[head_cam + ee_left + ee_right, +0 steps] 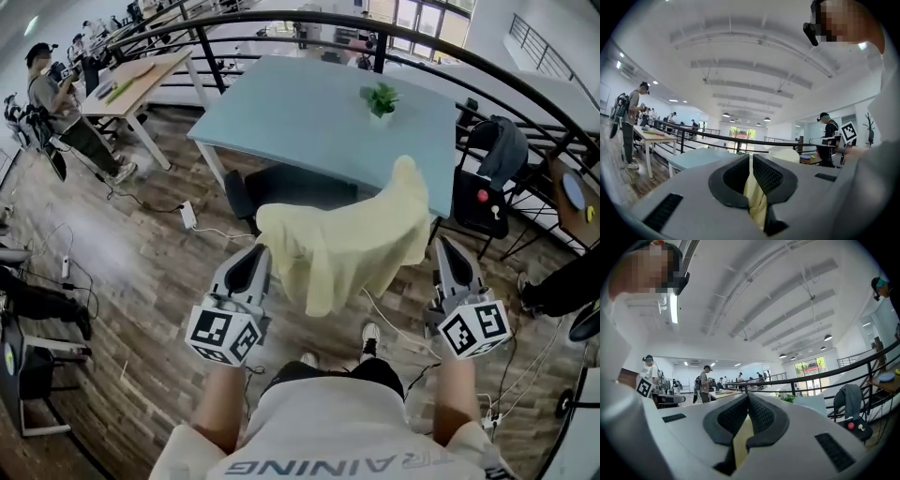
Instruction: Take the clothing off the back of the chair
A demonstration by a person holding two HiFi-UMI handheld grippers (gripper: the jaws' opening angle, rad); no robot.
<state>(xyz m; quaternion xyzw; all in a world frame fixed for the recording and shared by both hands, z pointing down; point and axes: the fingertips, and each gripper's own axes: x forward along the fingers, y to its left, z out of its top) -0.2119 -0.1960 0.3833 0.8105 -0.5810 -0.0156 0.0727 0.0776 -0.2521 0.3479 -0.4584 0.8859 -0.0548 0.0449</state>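
Clothing (347,239) slung in the air between left gripper (255,253) and right gripper (443,246), fingers (769,174) of each clamped tight on its cloth, seemingly clear of chair (281,187) at near edge of tabletop (309,122), so removal judged done, only setting down left.

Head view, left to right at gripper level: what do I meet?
Left gripper, shut on the garment's edge → pale yellow fabric garment → right gripper, shut on its other edge.

Small potted plant (381,99) on a pale blue table (300,127)
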